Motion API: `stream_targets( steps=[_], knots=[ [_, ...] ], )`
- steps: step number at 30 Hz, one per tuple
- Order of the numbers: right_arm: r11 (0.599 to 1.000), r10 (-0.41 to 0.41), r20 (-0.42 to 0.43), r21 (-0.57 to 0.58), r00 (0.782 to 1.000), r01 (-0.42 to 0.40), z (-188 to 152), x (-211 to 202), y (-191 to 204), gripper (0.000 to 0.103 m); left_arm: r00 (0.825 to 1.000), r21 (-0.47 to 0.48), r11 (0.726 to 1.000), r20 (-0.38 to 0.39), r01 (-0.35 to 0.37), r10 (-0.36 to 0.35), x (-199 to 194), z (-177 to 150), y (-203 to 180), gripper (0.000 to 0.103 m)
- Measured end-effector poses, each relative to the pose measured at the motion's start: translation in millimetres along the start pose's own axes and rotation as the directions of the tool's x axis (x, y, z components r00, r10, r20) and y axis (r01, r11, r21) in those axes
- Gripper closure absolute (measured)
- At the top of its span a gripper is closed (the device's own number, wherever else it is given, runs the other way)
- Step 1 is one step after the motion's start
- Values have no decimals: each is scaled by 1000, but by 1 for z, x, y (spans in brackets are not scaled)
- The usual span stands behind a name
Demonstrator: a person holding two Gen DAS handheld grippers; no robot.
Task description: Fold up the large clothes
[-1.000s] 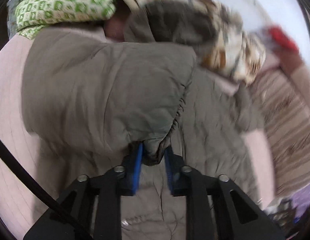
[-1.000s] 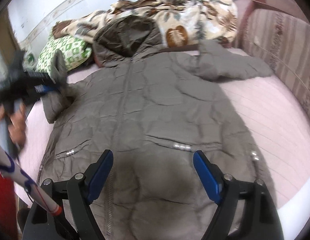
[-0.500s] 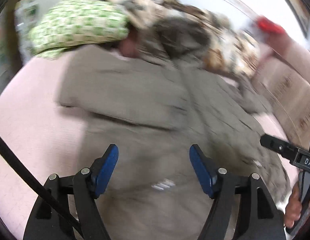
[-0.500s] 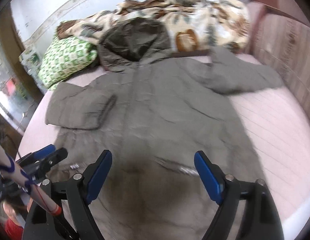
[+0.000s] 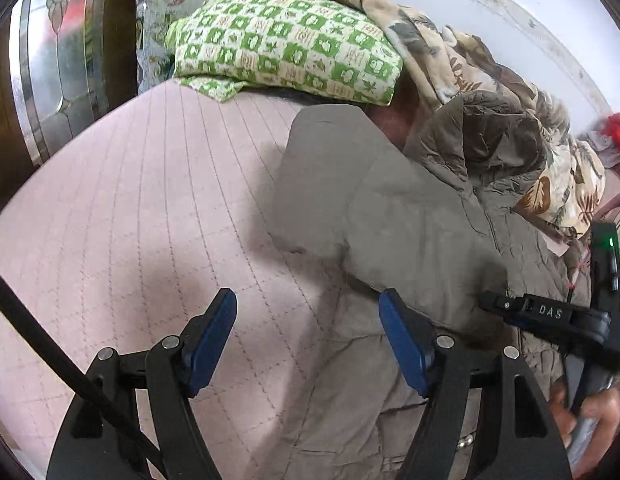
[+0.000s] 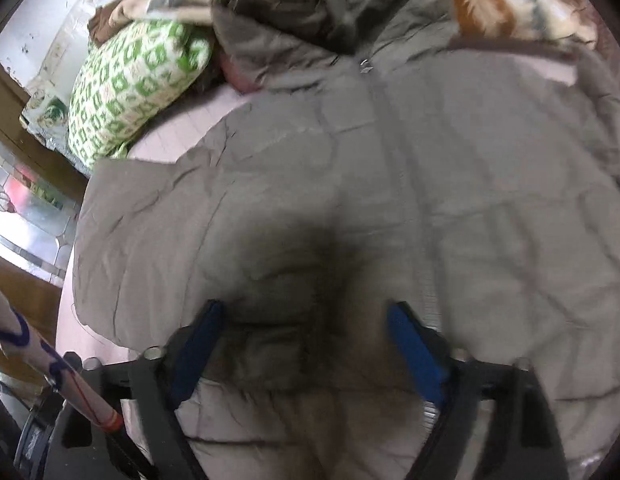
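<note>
A grey-olive hooded padded jacket (image 5: 410, 216) lies front up on the pink quilted bed cover (image 5: 130, 200). One sleeve (image 6: 150, 232) is folded in across its chest. The hood (image 6: 294, 4) points toward the pillows. My left gripper (image 5: 308, 336) hangs open over the jacket's edge and the bed cover, with nothing between its fingers. My right gripper (image 6: 306, 352) is low over the jacket by the folded sleeve's end. Its jaws are closing with jacket fabric under and between them, the pads not pressing on it. That right gripper (image 5: 550, 312) and the hand (image 5: 590, 412) holding it also show in the left wrist view.
A green-and-white checked pillow (image 5: 286, 44) and a leaf-patterned blanket (image 5: 558, 184) lie at the head of the bed. A wooden door with patterned glass (image 5: 62, 60) stands at the left. A black cable (image 5: 50, 344) crosses the left gripper. A red item (image 5: 618, 128) lies far right.
My left gripper let go of the sleeve cuff, opened and drew back left over the bed cover. The sleeve now lies folded on the chest. My right gripper dropped toward it, jaws narrowing.
</note>
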State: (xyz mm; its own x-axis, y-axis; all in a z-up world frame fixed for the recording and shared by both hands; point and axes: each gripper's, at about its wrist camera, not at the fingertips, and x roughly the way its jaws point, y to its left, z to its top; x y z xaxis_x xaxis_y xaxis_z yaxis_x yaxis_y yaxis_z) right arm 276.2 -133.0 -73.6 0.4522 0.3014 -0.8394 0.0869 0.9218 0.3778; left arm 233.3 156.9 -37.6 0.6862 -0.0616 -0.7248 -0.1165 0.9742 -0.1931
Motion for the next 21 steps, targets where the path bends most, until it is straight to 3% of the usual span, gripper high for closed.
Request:
stream_targets(
  steps=[1, 4, 7, 10, 13, 16, 19, 21],
  knots=[
    [999, 25, -22, -22, 999, -26, 2, 3, 6, 70, 1000, 9, 1000, 9, -4, 4, -2, 0, -2, 30],
    [998, 27, -22, -52, 999, -28, 9, -8, 11, 89, 1000, 25, 1000, 12, -4, 3, -4, -2, -6, 30],
    [996, -43, 50, -82, 998, 47, 22, -34, 8, 91, 1000, 22, 1000, -12, 3, -3, -1, -4, -8, 30],
    [984, -158, 119, -62, 980, 167, 39, -60, -15, 91, 999, 4, 1000, -38, 14, -13, 5, -5, -8, 30],
    [960, -277, 145, -12, 950, 281, 54, -72, -46, 92, 998, 2, 1000, -59, 27, -27, 9, -8, -10, 30],
    [910, -414, 151, 36, 898, 414, 69, -76, -82, 92, 997, 10, 999, -66, 31, -30, 12, -9, -14, 30],
    [872, -490, 126, 78, 863, 483, 79, -72, -115, 93, 996, 27, 999, -82, 32, -30, 18, -12, -21, 30],
    [858, -513, 97, 92, 853, 505, 82, -63, -134, 93, 995, 46, 999, -94, 23, -18, 23, -15, -27, 30]
  ],
)
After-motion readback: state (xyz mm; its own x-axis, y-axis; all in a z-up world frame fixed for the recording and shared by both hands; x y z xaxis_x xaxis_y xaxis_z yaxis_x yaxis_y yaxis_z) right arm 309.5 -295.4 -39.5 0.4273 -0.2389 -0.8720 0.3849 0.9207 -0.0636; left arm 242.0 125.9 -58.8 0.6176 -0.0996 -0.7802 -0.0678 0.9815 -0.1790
